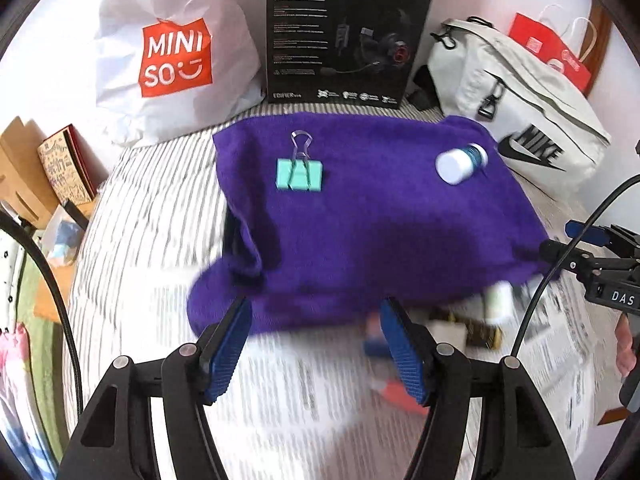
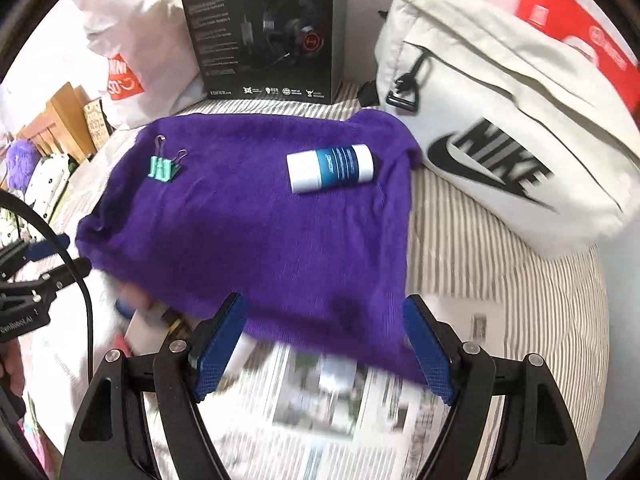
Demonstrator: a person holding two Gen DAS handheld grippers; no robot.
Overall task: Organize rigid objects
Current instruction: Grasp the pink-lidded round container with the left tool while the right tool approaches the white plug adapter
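Both grippers, left point(image 1: 316, 344) and right point(image 2: 324, 344), hover jaws spread at the purple towel's point(image 2: 248, 224) near edge.

I note a purple cloth point(image 2: 248, 220) on grey-and-white striped bedding point(image 2: 480, 248). On it: a mint-green binder clip point(image 1: 299, 175) at left, a white-capped teal bottle point(image 2: 331, 167) at right. Far right, a cream bag point(image 2: 520, 128) carries black lettering.

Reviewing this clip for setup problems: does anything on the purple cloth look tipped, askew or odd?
The blue-and-white bottle lies on its side on the purple cloth rather than upright. The green binder clip rests flat nearby. The cloth's near edge drapes unevenly over blurred items on the newspaper.
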